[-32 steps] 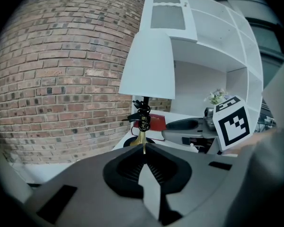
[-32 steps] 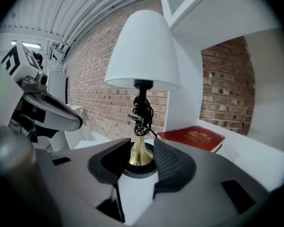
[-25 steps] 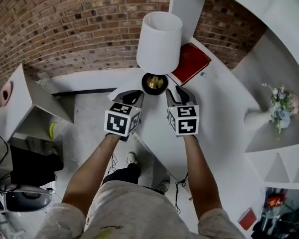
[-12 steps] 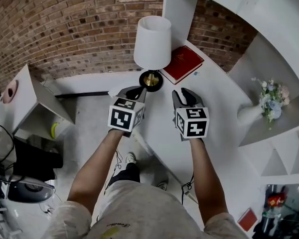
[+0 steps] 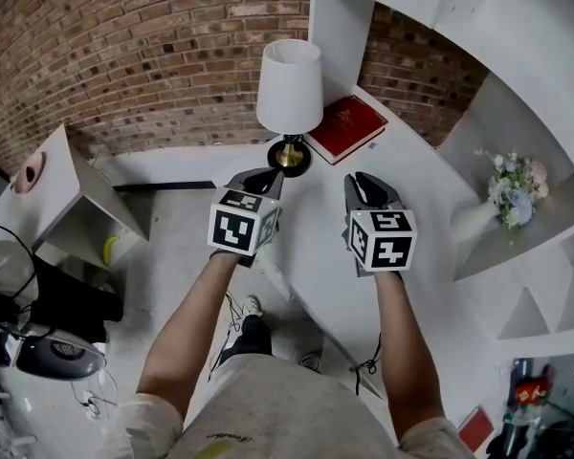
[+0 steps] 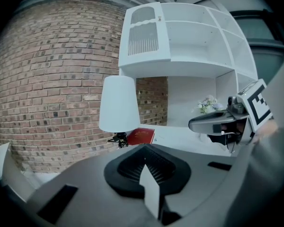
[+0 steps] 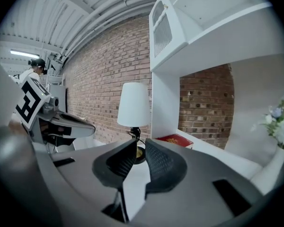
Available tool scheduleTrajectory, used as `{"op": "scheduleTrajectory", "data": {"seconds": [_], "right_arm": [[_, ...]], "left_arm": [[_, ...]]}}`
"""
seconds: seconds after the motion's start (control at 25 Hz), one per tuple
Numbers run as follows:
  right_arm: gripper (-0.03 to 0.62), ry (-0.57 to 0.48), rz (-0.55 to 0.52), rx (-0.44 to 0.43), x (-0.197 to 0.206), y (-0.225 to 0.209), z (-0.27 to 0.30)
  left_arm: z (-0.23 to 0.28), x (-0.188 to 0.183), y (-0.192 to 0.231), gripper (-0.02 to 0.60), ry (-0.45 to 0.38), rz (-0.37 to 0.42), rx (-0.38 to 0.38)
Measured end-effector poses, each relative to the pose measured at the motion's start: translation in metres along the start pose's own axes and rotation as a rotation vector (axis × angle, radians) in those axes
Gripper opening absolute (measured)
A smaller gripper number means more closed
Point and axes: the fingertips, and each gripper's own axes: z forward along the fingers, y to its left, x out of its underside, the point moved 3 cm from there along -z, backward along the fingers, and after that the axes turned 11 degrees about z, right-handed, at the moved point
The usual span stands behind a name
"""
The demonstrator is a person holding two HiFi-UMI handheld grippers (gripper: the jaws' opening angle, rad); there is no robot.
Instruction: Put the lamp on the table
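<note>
On table (image 5: 316,247), beyond both jaws: lamp (image 5: 290,84), untouched. Left gripper (image 5: 258,178) clenched, empty; right gripper (image 5: 365,185) just closing partway, empty.

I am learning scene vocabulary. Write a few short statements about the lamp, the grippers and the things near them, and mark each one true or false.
1. The lamp stands upright on the table. True.
2. The right gripper holds the lamp. False: its jaws have just been closing, with nothing between them, and the lamp stands apart, ahead of it.
3. A red book lies beside the lamp's base. True.
4. The flowers stand on the floor. False: they stand on a shelf at the right.
</note>
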Motion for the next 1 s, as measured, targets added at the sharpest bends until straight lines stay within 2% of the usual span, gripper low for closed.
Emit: {"op": "scheduleTrajectory", "data": {"seconds": [0.16,0.24,1.0], "right_arm": [[0.047,-0.008,-0.014,-0.017,-0.007,0.002,-0.014],[0.004,-0.015,-0.027,-0.028,-0.008,0.003,-0.020],[0.003,-0.025,-0.008,-0.055,-0.005,-0.011,-0.034]], "left_arm": [[-0.007,-0.006,-0.003,-0.005,-0.014,-0.004,-0.012],[-0.010,-0.009,-0.006,-0.005,-0.018,0.006,-0.015],[-0.019,0.000,-0.015,-0.005,-0.002,-0.007,-0.036]]}}
